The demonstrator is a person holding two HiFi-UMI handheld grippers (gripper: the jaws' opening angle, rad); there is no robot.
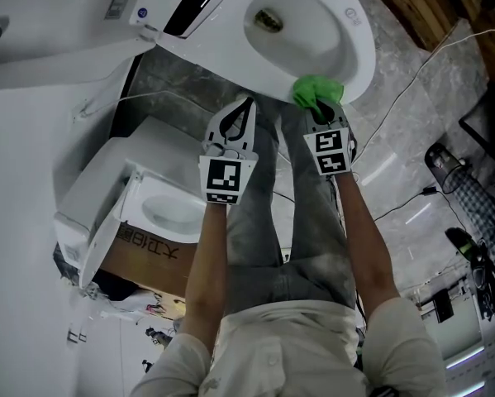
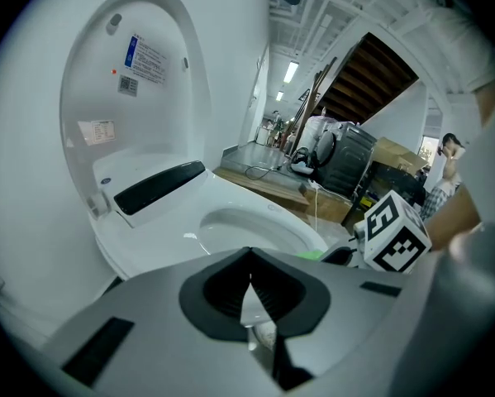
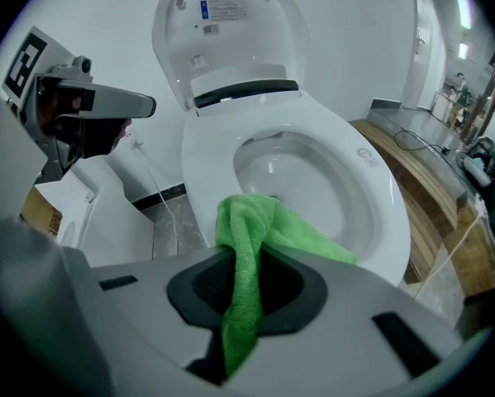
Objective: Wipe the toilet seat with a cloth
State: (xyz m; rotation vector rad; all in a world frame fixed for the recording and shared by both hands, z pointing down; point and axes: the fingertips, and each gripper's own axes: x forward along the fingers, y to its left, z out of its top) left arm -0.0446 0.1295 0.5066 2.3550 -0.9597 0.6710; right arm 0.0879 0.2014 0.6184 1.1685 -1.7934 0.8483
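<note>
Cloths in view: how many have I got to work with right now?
1. The green cloth is clamped in the right gripper, its free end on the front rim of the toilet seat. The left gripper holds none. Others may lie out of frame.

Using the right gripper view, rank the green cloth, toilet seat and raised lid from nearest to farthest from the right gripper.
1. green cloth, clamped in the right gripper.
2. toilet seat, directly ahead, below the cloth.
3. raised lid, upright at the back.
</note>
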